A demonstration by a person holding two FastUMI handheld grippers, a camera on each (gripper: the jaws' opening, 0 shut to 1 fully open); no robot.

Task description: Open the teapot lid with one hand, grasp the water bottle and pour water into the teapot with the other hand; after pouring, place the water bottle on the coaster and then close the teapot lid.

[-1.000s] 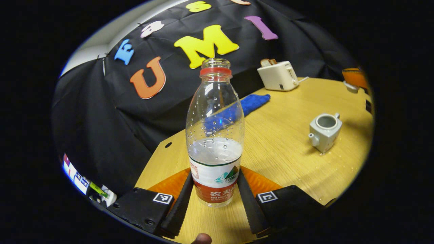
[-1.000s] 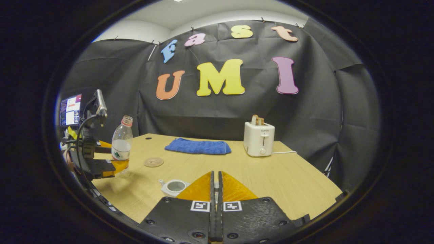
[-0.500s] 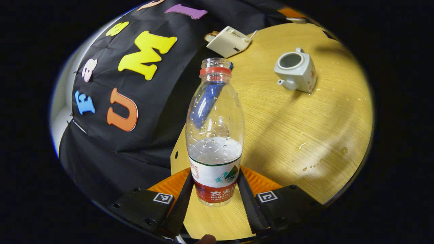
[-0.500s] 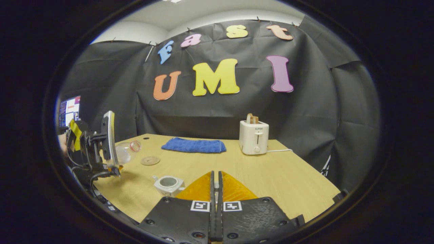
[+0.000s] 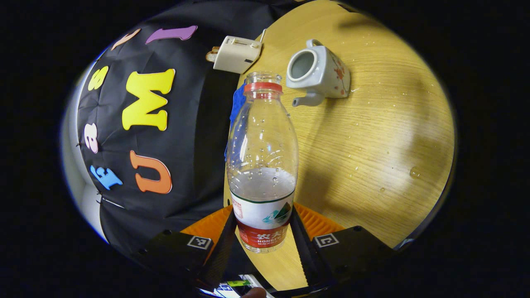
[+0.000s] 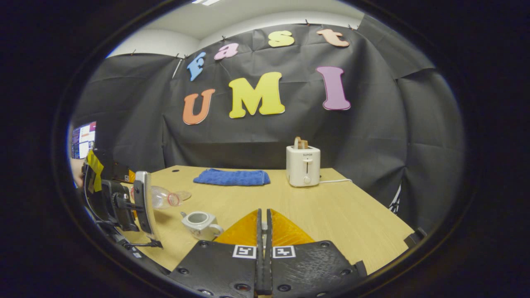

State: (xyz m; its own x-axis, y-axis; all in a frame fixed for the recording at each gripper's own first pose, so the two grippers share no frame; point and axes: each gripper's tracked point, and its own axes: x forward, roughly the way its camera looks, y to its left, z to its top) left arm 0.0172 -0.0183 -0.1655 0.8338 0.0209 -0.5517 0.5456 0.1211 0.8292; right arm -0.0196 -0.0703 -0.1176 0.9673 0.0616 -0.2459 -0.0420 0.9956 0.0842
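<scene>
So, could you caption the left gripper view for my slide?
Left gripper tips the water bottle toward the open teapot.

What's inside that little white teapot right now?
The teapot has its lid off, and its round opening faces the left gripper view. The inside wall that shows looks pale and bare; the bottom is in shade, so whether water is there I cannot tell.

Dim booth, sharp, edges bowed

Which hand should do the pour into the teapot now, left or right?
Left. Its tongs grip the water bottle, already tipped sideways with its mouth near the open teapot. The right tongs are shut, well back from the bottle, and what they hold, if anything, cannot be seen.
</scene>
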